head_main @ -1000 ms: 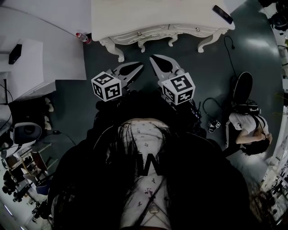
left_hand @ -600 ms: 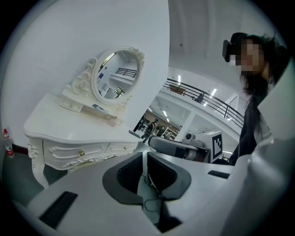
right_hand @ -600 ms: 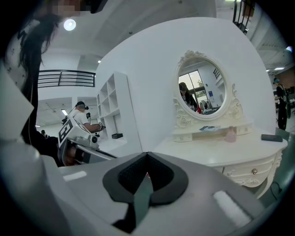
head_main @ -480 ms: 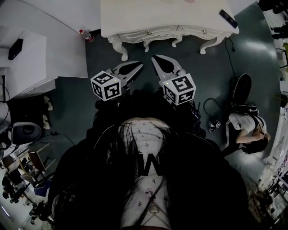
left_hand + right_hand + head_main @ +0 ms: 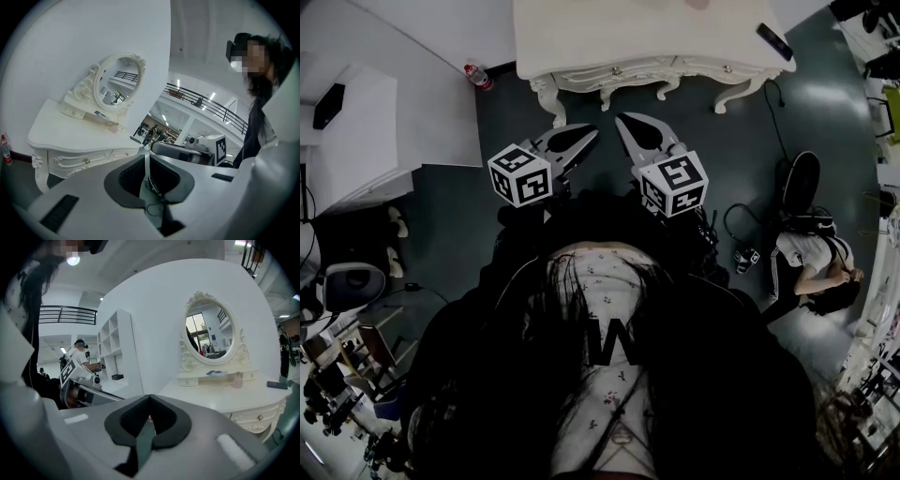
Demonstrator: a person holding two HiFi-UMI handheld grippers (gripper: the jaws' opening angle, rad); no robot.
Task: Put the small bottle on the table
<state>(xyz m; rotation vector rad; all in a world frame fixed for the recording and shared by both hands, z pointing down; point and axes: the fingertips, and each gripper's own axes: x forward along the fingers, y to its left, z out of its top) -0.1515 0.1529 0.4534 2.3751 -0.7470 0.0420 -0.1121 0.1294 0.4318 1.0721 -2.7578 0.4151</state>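
1. Landmark: the white bench point(image 5: 637, 37) stands ahead of the person, with an oval mirror point(image 5: 117, 83) on its rear edge
2. Task thing: the small bottle point(image 5: 475, 76), with a red cap, is on the floor point(image 5: 741, 141) just off the bench's left end, near the front left leg point(image 5: 547, 98); the left gripper view shows it point(image 5: 5, 151) low down and apparently upright, left of that leg
3. Left gripper point(image 5: 592, 132): fingers clenched together with nothing between them; it is held short of the bench's front edge and well apart from the bottle
4. Right gripper point(image 5: 622, 118): fingers likewise clenched and empty; it is held beside the left gripper, in front of the bench's middle
5. Progress, as judged: no part of the task is complete; the bottle is neither grasped nor lifted, and neither gripper is near it
6. Remaining, as judged: move one gripper to the floor at the bench's left end, release its fingers, close them on the bottle, lift, carry over the bench top, set down, release
7. Placement area: most of the bench top is bare; a dark flat device point(image 5: 771, 41) lies at its right end and a small pink item point(image 5: 237, 379) stands at the mirror's base
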